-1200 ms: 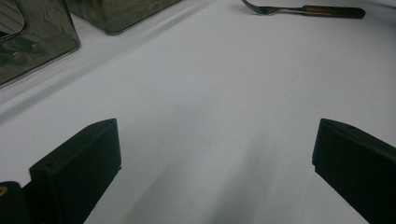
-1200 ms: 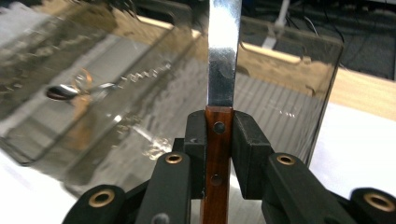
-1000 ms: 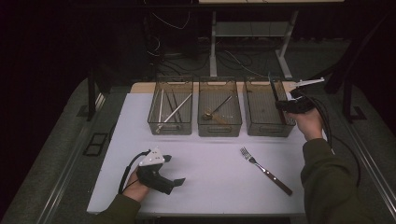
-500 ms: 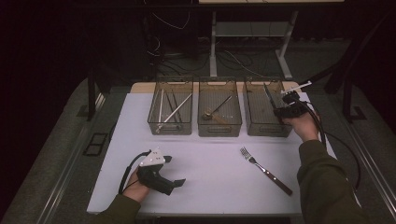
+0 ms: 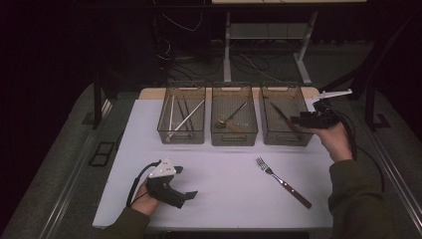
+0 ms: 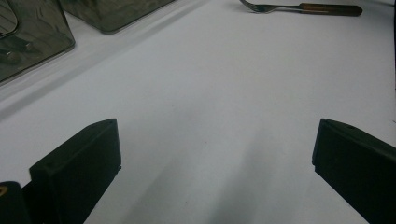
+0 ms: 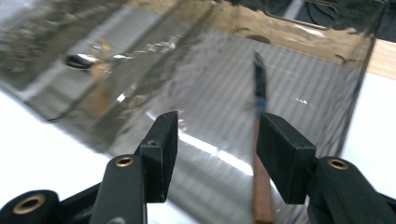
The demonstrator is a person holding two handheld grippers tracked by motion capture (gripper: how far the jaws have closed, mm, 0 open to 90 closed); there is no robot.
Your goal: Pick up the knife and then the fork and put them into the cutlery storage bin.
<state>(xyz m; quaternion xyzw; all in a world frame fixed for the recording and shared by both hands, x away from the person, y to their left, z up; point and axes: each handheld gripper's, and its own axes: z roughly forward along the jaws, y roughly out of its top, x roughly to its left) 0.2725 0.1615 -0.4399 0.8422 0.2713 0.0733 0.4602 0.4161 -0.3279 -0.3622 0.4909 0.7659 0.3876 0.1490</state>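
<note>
From above, the right gripper (image 5: 303,119) is seen held over the right-hand bin (image 5: 284,141) of three clear bins at the far side of the white table (image 5: 224,199), with a knife (image 5: 282,115) lying inside that bin. How its jaws stand cannot be made out from there; the right gripper view settles it: the jaws have just been opening and stand apart with nothing between them, the knife (image 7: 259,154) lying beyond them in the bin, its brown handle beside one jaw. The left gripper (image 5: 191,193) is seen resting on the near left of the table. In the left gripper view its jaws are shown spread wide over bare table, empty, with a fork (image 6: 303,7) lying far off. In the high view the fork (image 5: 282,182) is placed near right, well apart from both grippers.
</note>
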